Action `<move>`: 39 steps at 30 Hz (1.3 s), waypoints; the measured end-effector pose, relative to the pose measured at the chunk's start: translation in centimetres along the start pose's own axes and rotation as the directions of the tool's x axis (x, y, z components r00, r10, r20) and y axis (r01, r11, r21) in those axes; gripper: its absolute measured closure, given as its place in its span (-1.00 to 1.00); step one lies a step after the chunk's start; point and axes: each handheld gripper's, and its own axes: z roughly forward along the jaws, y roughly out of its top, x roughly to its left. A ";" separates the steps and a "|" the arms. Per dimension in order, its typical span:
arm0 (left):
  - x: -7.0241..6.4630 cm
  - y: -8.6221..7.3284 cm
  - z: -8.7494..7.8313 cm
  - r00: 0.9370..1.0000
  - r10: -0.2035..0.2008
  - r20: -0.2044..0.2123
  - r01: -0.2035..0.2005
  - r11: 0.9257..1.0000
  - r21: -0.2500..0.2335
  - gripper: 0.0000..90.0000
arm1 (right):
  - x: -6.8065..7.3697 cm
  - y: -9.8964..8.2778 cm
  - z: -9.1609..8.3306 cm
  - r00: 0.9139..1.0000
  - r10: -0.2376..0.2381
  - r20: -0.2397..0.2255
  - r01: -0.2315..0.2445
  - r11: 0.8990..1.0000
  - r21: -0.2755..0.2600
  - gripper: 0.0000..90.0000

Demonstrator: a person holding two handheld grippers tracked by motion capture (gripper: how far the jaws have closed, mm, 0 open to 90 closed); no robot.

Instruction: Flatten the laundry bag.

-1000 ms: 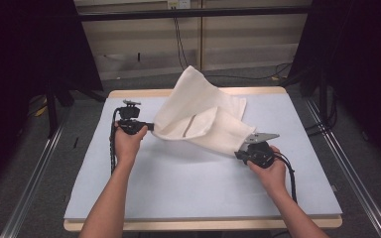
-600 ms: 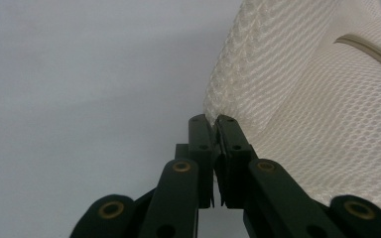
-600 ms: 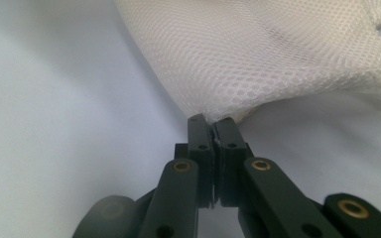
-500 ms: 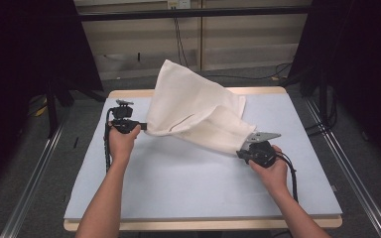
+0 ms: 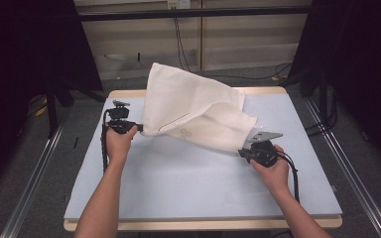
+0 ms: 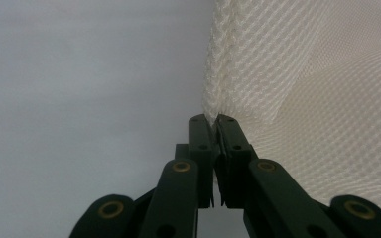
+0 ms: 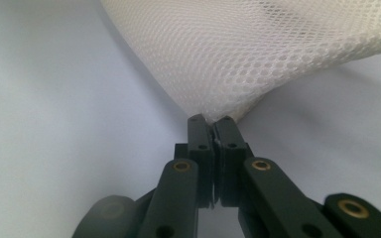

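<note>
Cream-white mesh fabric bag (image 5: pixel 198 111) lifted above pale blue tabletop (image 5: pixel 188 183), pinched at opposite corners by left gripper (image 5: pixel 138 128) and right gripper (image 5: pixel 242 151). Probably light, limp, snag-prone; best gripped at seamed edges.

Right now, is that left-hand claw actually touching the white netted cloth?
Touching. The left gripper view shows the left gripper with its jaws shut on the edge of the white mesh cloth.

Black tongs (image 5: pixel 138 128), brass rivets, trailing black cables; bare forearms.
</note>
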 end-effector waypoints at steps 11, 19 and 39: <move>0.3 0.1 -0.4 0.999 0.011 -0.034 -0.013 0.999 -0.051 0.41 | -0.1 -0.1 0.0 1.000 -0.006 0.008 0.006 1.000 0.005 0.94; 0.0 0.2 -0.5 0.999 0.030 -0.021 -0.031 0.998 -0.056 0.30 | -0.1 -0.1 0.1 1.000 0.001 0.005 -0.001 1.000 0.011 0.94; -1.4 1.0 -1.8 0.997 0.080 -0.023 -0.082 0.993 -0.084 -0.09 | 0.3 0.0 0.0 1.000 -0.010 0.013 0.010 1.000 0.009 0.93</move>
